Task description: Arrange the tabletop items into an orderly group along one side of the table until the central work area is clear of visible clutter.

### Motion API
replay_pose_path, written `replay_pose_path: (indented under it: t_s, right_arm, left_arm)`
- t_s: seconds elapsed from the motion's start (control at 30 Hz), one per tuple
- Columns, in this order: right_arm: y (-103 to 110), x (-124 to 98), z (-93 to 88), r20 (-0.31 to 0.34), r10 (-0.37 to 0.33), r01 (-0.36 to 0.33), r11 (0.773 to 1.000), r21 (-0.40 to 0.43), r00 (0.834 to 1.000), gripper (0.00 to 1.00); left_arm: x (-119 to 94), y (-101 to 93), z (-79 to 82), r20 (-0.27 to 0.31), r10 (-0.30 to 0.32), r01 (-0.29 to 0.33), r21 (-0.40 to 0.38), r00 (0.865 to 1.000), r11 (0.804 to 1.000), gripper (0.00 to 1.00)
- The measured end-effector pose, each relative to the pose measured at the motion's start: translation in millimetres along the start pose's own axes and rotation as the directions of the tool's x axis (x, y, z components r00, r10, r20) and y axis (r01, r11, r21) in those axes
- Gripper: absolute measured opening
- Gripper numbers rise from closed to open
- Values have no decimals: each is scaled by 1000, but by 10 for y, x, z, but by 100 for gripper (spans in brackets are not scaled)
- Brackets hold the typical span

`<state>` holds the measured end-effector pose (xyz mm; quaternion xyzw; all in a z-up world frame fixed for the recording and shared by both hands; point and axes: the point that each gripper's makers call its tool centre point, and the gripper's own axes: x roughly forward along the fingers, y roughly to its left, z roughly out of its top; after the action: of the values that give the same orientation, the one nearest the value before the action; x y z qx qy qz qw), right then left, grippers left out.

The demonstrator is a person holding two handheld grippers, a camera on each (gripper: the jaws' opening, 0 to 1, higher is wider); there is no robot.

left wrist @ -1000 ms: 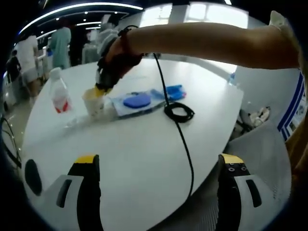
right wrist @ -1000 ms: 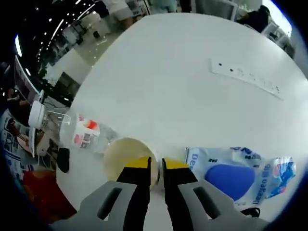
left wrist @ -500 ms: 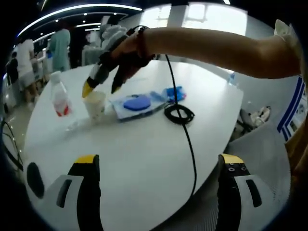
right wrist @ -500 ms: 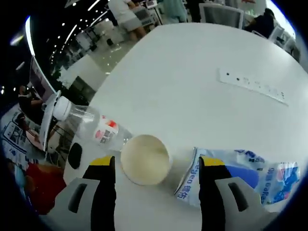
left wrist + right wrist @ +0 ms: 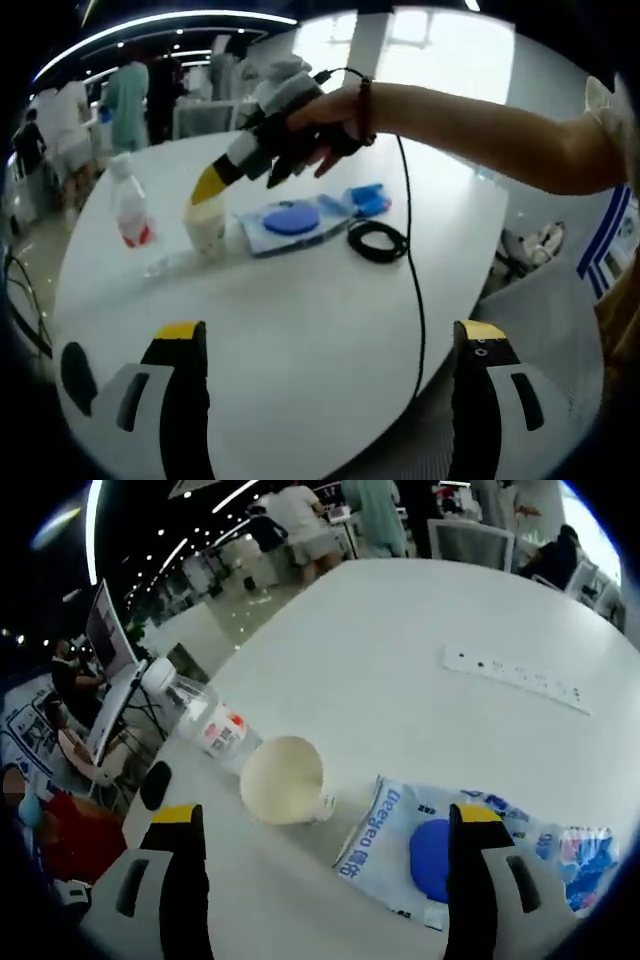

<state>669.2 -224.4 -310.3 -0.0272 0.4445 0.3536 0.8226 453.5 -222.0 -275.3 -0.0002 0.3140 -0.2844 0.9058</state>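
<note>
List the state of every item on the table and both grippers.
Cup: upright, empty, released.
Bottle: upright, capped, beside the cup.
Bag: flat on the table, blue disc inside.
Cable: coiled, free of the fingers.
Right gripper: open, above the cup.
Left gripper: open, empty.

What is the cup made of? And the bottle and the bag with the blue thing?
The cup looks like matte cream paper with a rolled rim. The bottle seems clear glossy plastic, since you see through it. The bag looks like thin shiny plastic film, wrinkled and printed.
</note>
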Motion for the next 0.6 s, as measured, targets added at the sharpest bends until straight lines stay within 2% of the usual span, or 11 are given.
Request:
replay_pose_path:
  t_s: [0.33, 0.6]
  right_arm:
    - [-193, -280, -58, 80, -9, 12, 999, -42, 997, 99]
    - [-295, -574, -153, 134, -22, 27, 999, -39, 991, 99]
  left_arm:
    - [-8, 4, 34, 0, 1, -1, 12, 1000, 1000, 99]
    - [25, -32, 64, -2, -4, 4, 27, 1000, 1000, 99]
